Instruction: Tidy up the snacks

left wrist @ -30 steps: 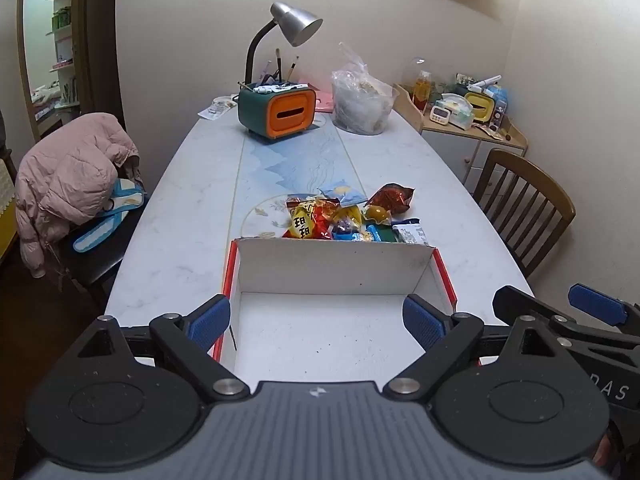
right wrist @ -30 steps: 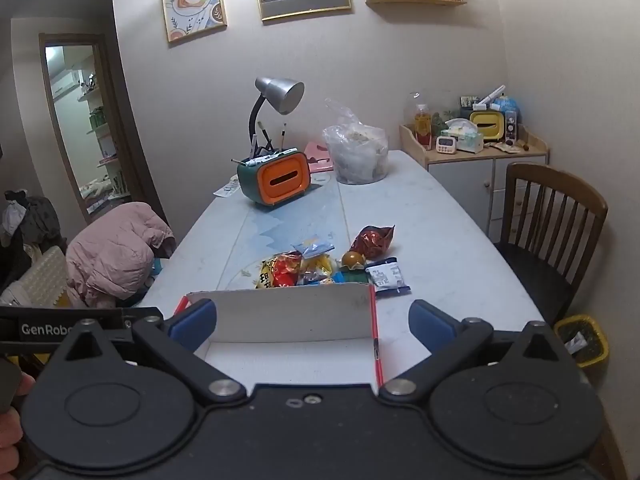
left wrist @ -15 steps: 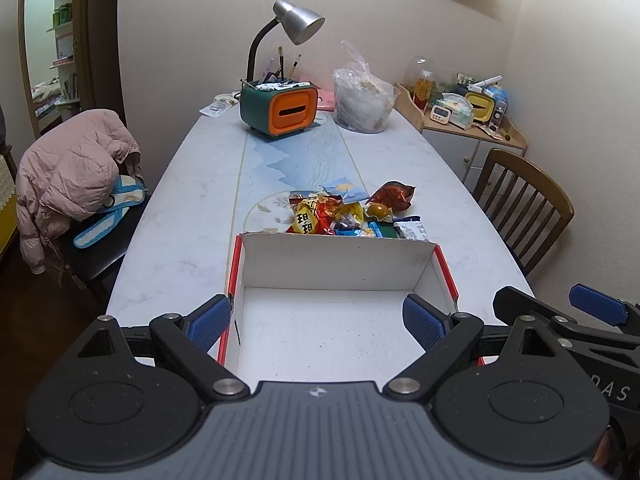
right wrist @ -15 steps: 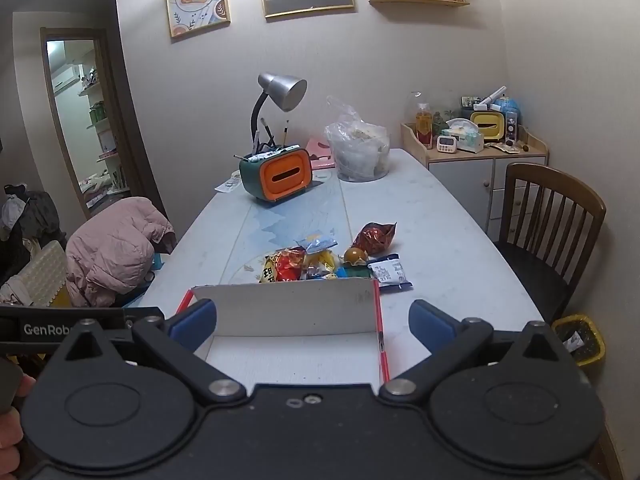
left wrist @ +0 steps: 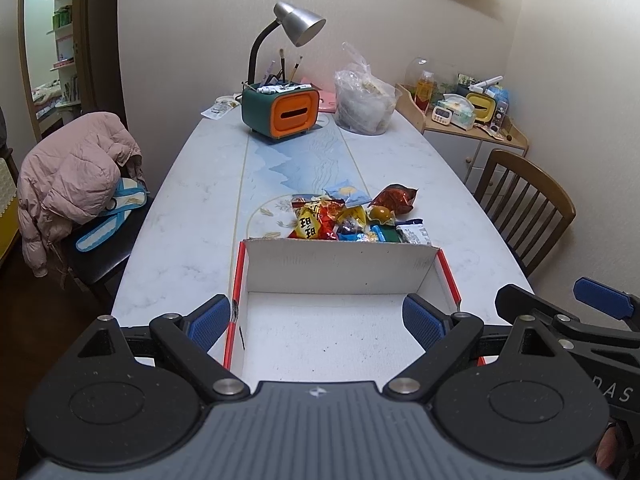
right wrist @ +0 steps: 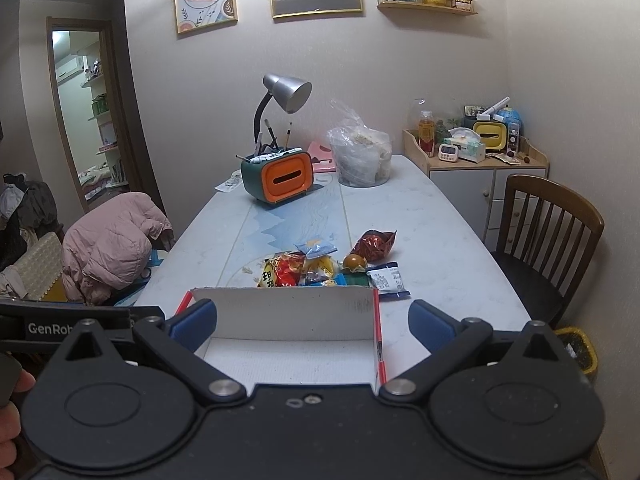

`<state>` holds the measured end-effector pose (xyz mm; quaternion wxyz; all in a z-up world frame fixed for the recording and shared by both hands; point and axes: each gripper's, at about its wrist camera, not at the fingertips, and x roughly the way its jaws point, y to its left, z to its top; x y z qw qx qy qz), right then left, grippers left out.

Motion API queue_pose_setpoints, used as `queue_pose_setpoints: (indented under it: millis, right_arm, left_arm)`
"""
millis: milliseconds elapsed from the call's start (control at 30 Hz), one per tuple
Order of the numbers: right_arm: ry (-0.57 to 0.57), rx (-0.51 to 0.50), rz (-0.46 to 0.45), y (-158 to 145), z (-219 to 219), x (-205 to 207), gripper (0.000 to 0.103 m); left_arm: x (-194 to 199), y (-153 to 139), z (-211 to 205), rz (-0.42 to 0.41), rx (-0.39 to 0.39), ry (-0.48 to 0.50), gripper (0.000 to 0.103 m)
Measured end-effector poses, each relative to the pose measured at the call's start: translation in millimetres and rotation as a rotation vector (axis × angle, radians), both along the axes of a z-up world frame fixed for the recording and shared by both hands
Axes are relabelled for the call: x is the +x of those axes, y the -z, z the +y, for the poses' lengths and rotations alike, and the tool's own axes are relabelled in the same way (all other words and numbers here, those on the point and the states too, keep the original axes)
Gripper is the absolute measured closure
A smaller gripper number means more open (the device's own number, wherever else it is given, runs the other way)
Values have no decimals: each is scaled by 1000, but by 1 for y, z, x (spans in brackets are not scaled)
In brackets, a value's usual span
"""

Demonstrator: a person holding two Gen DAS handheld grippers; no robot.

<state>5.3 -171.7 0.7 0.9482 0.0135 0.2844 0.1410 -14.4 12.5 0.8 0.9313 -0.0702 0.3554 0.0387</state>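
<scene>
A pile of snack packets lies on the table just beyond a white cardboard box with red edges. The pile includes a red and yellow bag, a dark red bag and a white packet. My left gripper hangs open over the near part of the box, which is empty inside. My right gripper is open too, above the box's near right side. Neither holds anything. The right gripper's fingertips show at the right of the left wrist view.
Farther back stand a green and orange tissue box with a desk lamp and a clear plastic bag. A chair with a pink jacket is at the left, a wooden chair at the right, a yellow bin on the floor.
Both views have tilted slightly upward and pulled back a little, so the box sits lower and shows more of its inside. Both grippers stay open.
</scene>
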Motion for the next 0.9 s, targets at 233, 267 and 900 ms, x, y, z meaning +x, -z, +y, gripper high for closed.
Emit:
queue_pose_setpoints:
  millis: [233, 267, 900]
  right_arm:
    - [-1, -3, -2, -2, 0, 0, 1]
    - [-1, -5, -2, -2, 0, -1, 1]
    - [8, 9, -40, -11, -1, -12, 1]
  left_arm:
    - [1, -5, 1, 4, 1, -2, 9]
    - [1, -6, 0, 5, 1, -2, 9]
    - [-10, -17, -2, -42, 6, 3, 9]
